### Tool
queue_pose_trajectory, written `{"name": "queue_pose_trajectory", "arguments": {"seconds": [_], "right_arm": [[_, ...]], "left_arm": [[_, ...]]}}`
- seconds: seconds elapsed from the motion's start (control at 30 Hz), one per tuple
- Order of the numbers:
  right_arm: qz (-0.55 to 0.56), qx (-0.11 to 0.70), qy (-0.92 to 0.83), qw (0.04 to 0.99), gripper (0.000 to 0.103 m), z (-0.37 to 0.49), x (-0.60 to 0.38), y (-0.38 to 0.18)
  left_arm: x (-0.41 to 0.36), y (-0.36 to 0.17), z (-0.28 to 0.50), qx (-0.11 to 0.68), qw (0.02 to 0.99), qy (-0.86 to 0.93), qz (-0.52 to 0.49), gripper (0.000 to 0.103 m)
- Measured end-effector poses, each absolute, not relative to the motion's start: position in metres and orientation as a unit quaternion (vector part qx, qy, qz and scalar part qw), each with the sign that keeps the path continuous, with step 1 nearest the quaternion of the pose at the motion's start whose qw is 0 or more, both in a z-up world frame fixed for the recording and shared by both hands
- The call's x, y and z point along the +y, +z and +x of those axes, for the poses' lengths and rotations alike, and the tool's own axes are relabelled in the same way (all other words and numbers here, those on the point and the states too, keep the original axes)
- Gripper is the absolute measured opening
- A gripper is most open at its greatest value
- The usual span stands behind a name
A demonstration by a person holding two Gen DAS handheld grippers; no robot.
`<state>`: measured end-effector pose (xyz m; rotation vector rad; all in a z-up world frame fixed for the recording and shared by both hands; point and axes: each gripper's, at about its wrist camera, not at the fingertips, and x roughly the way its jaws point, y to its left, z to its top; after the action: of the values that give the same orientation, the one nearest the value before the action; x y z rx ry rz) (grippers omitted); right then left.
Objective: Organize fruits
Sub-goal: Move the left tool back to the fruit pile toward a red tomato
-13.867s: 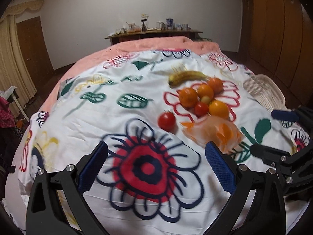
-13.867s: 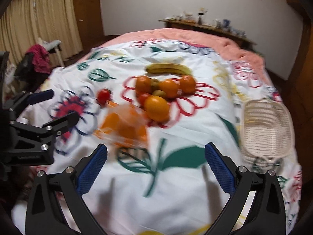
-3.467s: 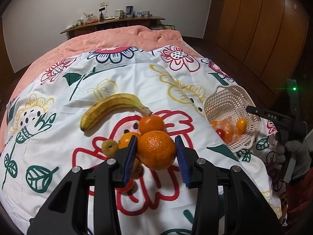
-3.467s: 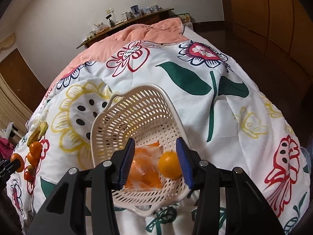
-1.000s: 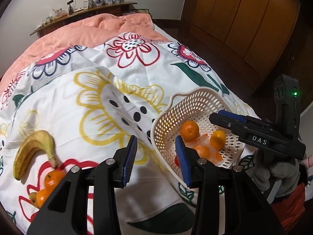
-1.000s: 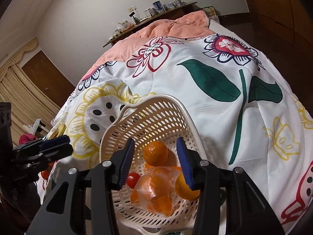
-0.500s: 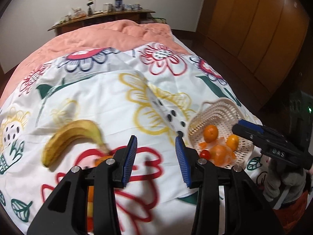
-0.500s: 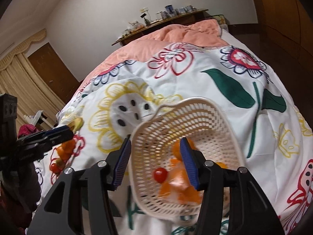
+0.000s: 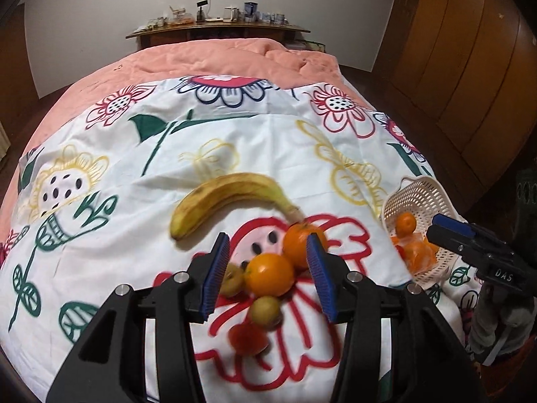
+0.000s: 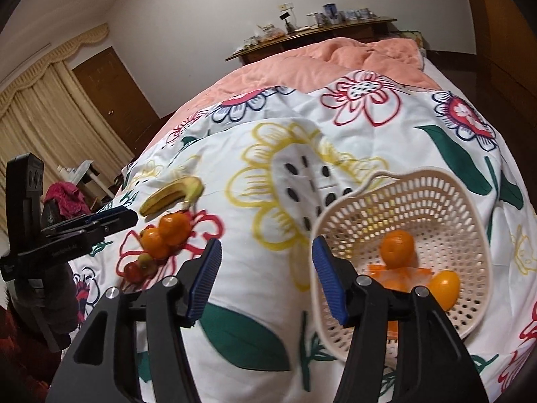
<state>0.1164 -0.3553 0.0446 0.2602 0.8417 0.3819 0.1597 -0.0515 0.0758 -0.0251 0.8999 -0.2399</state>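
Left claw: the black left gripper [image 9: 268, 270] with blue ribbed pads stands wide apart and holds nothing; it hangs over the loose fruit pile with the round front orange [image 9: 268, 275] framed between its jaws.
Right claw: the black right gripper [image 10: 265, 280] with blue pads is spread wide and empty, just beside the near rim of the white perforated plastic basket [image 10: 436, 201].
Loose fruit: behind the front orange lies a second orange [image 9: 300, 243]; two small yellow-green round fruits [image 9: 266, 310] and a red tomato [image 9: 248, 334] sit nearer the camera, and a long yellow banana [image 9: 228, 198] curves beyond them, all on the white floral bedsheet [image 9: 268, 141].
Basket contents: an orange [image 10: 397, 248], a smaller yellow-orange fruit [image 10: 443, 288] and a clear bag of orange pieces [image 10: 396, 275] lie inside.
Step in hand: reaching for the next fruit, by my reading; several pieces remain outside, so the job looks partly done.
Next move: lower the left claw around the front orange, close squarely across its middle so it cannot roll out, then carry it to the basket on the right.
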Motion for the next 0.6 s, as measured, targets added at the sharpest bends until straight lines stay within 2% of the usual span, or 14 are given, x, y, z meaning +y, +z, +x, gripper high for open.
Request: {"name": "queue_pose_trajectory", "arguments": {"seconds": [0.6], "right_arm": [[0.096,0.42,0.207,0.879,0.057,0.11,-0.312,0.046]], "left_arm": [[-0.03,0.026,0.125,0.477,0.87,-0.122,-0.026,0.049]]}}
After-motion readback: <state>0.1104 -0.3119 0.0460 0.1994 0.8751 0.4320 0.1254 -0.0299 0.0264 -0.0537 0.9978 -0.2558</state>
